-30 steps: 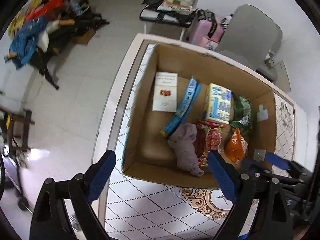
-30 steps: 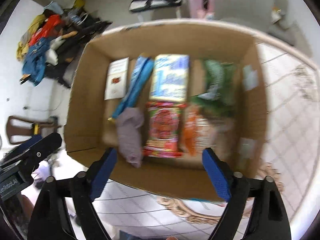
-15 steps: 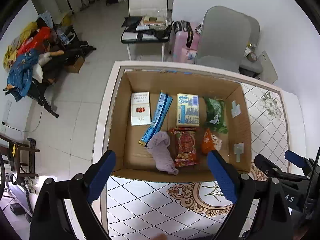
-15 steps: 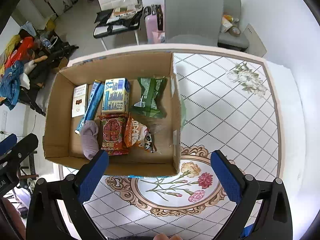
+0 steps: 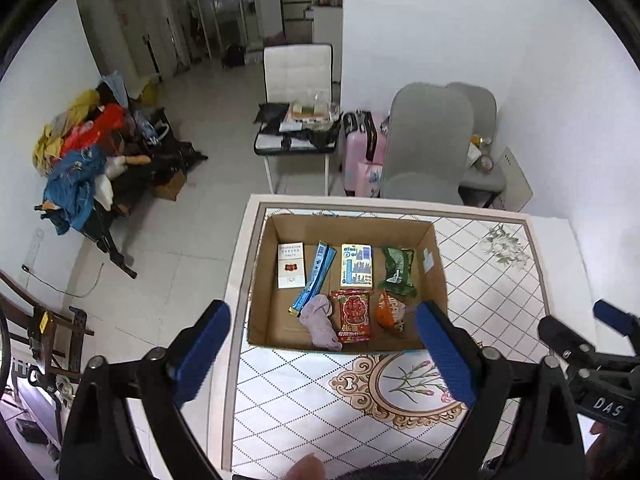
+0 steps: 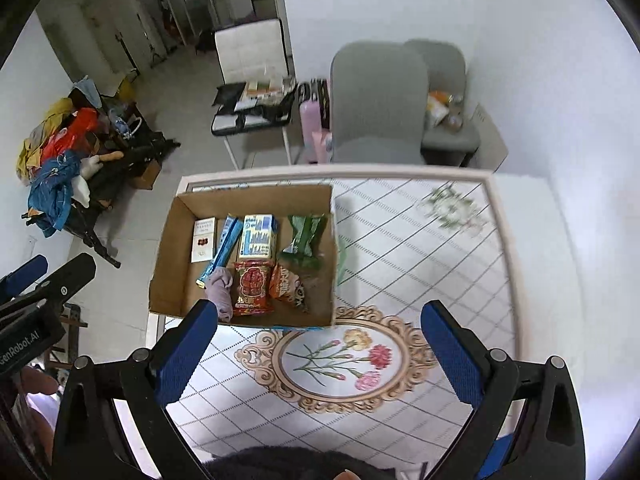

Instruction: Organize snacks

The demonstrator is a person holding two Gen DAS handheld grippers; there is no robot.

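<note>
An open cardboard box [image 5: 262, 276] [image 6: 168, 248] sits at the table's left end. Inside lie a white packet [image 5: 291, 265], a blue stick pack [image 5: 314, 276], a yellow-blue box [image 5: 355, 265], a green bag [image 5: 397, 269], a red packet [image 5: 354, 315], an orange bag [image 5: 390, 312] and a mauve pouch [image 5: 321, 321]. My left gripper [image 5: 324, 354] hangs open high above the box's near side, holding nothing. My right gripper [image 6: 326, 354] is open and empty above the flower medallion [image 6: 340, 358].
The tiled table top [image 6: 420, 264] stretches right of the box. Grey chairs [image 6: 378, 100] and a white chair [image 6: 250, 76] stand behind the table. A pile of clothes [image 5: 80, 160] lies on the floor to the left.
Both grippers have risen and pulled back from just over the box. The box now looks small and the whole room shows. Both stayed open.
</note>
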